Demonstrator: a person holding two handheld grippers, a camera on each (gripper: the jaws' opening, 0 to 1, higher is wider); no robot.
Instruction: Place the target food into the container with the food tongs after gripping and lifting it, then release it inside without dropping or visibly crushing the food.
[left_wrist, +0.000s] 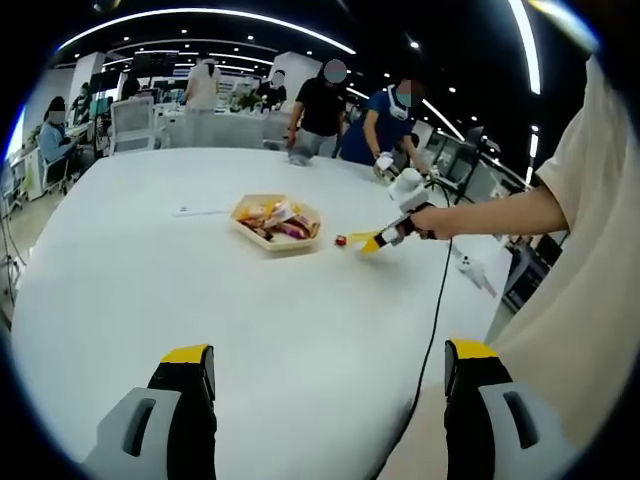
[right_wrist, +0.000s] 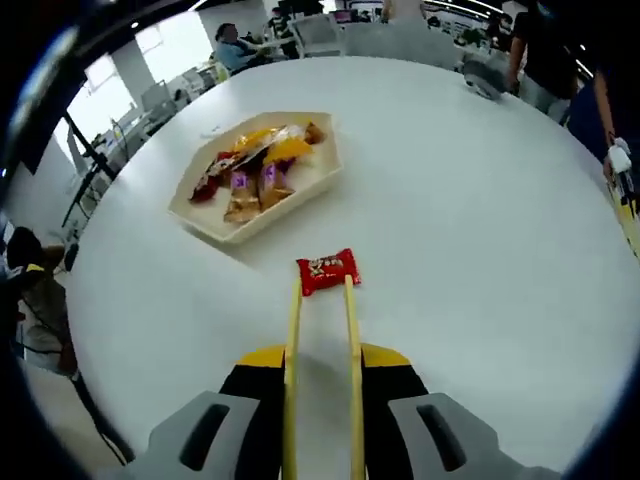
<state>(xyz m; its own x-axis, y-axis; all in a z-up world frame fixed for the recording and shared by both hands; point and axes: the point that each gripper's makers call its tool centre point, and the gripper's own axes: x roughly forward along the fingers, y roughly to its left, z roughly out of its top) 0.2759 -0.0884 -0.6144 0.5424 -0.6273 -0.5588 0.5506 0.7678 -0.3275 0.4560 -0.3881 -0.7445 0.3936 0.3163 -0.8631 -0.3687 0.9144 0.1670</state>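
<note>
yellow tongs (right_wrist: 322, 350) run forward out of my right gripper (right_wrist: 322, 385), whose two black, yellow-tipped jaws are closed in against the tong arms and hold them between them. straight ahead of that gripper, the two tong tips reach the near edge of a small red wrapped snack (right_wrist: 328, 270) lying flat on the white table (right_wrist: 480, 200); the tips sit at the packet's two near corners, a little apart, and i cannot tell whether they actually pinch it or only touch it. the snack is on the bare tabletop, just short of the container and not inside it.

beyond the snack and to the left of my right gripper's line lies the container (right_wrist: 200, 215), a pale, shallow, angular tray. it holds several wrapped snacks in orange, yellow, red and purple, piled toward its middle.

my left gripper (left_wrist: 330, 400) has its jaws spread wide with nothing between them, low over the near side of the table. well ahead of it and to the right i see my right hand (left_wrist: 432, 220) on the right gripper, the yellow tongs pointing left at the tiny red snack, which lies just right of the tray. a black cable (left_wrist: 435, 310) trails from that gripper back toward me across the table edge. past the far rim of the table, several people (left_wrist: 322, 105) stand or sit in an office space.
</note>
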